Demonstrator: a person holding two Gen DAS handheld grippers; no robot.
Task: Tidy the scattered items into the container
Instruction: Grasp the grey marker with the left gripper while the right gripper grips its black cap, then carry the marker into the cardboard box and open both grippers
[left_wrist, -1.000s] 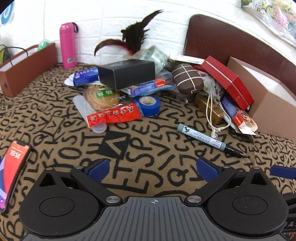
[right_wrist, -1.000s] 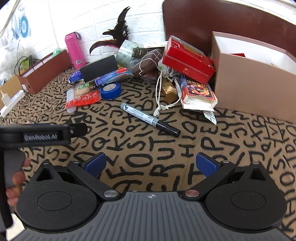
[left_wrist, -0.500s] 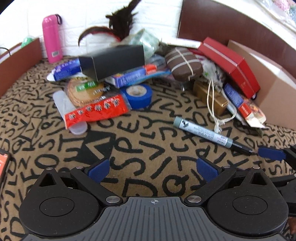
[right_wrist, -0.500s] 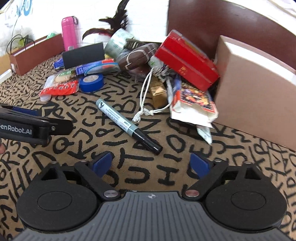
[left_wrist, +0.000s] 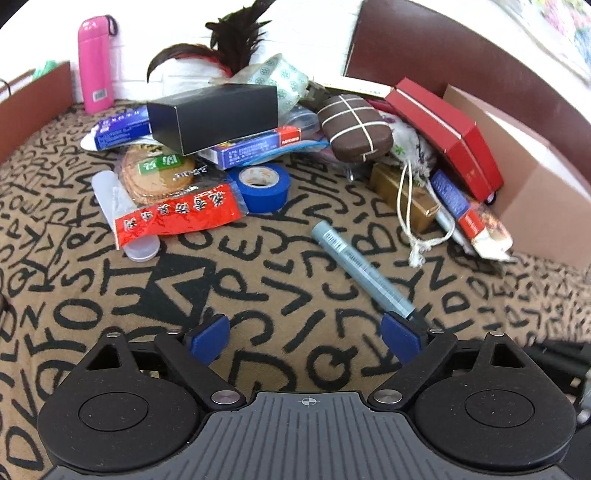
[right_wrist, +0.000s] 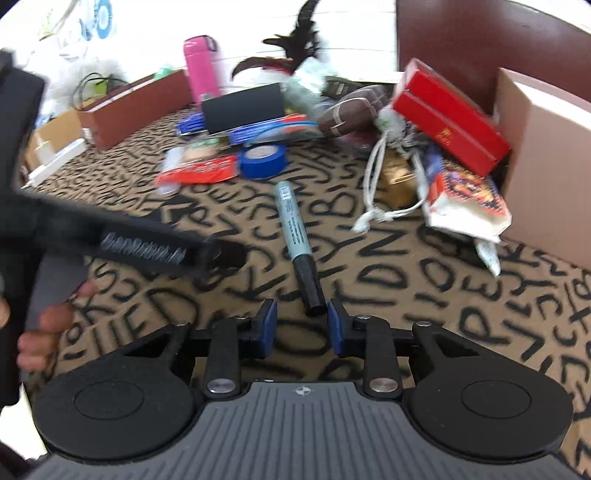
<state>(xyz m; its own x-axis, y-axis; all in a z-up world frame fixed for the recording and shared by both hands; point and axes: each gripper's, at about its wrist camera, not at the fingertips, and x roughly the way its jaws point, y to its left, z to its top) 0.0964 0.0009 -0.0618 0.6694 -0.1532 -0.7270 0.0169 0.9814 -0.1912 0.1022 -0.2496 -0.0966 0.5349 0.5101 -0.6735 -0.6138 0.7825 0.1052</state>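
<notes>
A grey marker (left_wrist: 360, 271) with a black cap (right_wrist: 307, 280) lies on the letter-patterned cloth in front of a pile of items. The cap's end sits just ahead of my right gripper (right_wrist: 302, 325), close to the right pad (right_wrist: 334, 326). Its jaws are closing and half narrowed, and neither pad presses on the marker. My left gripper (left_wrist: 304, 336) is open wide over bare cloth, its jaws closing slightly, and its right finger (left_wrist: 400, 336) hides the cap. The tan cardboard box (right_wrist: 546, 155) stands at the right.
The pile holds a blue tape roll (left_wrist: 263, 186), a black box (left_wrist: 218, 116), a red snack packet (left_wrist: 177, 218), a brown case (left_wrist: 354, 127), red boxes (left_wrist: 447, 133) and a drawstring pouch. A pink bottle (left_wrist: 95, 64) and a brown tray (right_wrist: 133, 107) stand behind. A hand (right_wrist: 44, 328) holds the left gripper.
The right gripper's jaws have narrowed from wide open and it has come down to the marker's cap end. The left gripper has moved nearer the marker, and the phone has left its view.
</notes>
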